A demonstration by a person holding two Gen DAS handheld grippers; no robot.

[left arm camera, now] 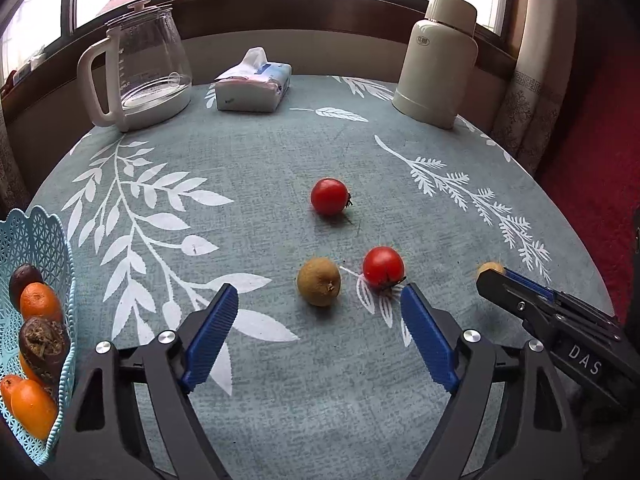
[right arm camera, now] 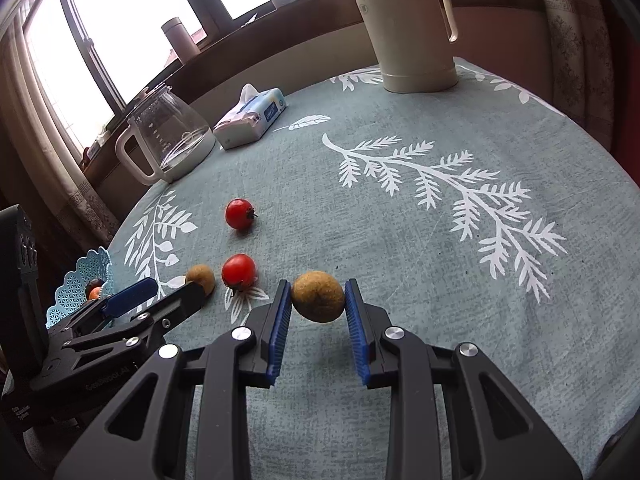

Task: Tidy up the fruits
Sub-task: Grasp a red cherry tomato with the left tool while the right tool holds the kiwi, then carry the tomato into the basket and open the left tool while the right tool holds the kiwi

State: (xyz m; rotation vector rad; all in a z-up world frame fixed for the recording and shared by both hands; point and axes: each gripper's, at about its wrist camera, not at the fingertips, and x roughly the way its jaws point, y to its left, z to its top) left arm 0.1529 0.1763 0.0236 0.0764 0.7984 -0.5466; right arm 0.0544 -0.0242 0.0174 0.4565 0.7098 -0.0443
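Two red tomatoes (left arm camera: 329,196) (left arm camera: 383,267) and a brown kiwi (left arm camera: 319,282) lie on the grey-green leaf-print tablecloth. My left gripper (left arm camera: 319,290) is open, low over the cloth, its blue pads on either side just short of that kiwi. A second kiwi (right arm camera: 318,296) sits between the blue pads of my right gripper (right arm camera: 317,286), which is shut on it; this kiwi (left arm camera: 490,268) peeks out past the right gripper's tip (left arm camera: 494,276). At the left edge a light blue lattice basket (left arm camera: 36,232) holds oranges and dark fruits.
At the back stand a glass kettle (left arm camera: 144,60), a tissue pack (left arm camera: 254,84) and a cream thermos (left arm camera: 436,60). The round table's edge curves close on the right, with red floor beyond. The left gripper (right arm camera: 176,286) lies left of the right one.
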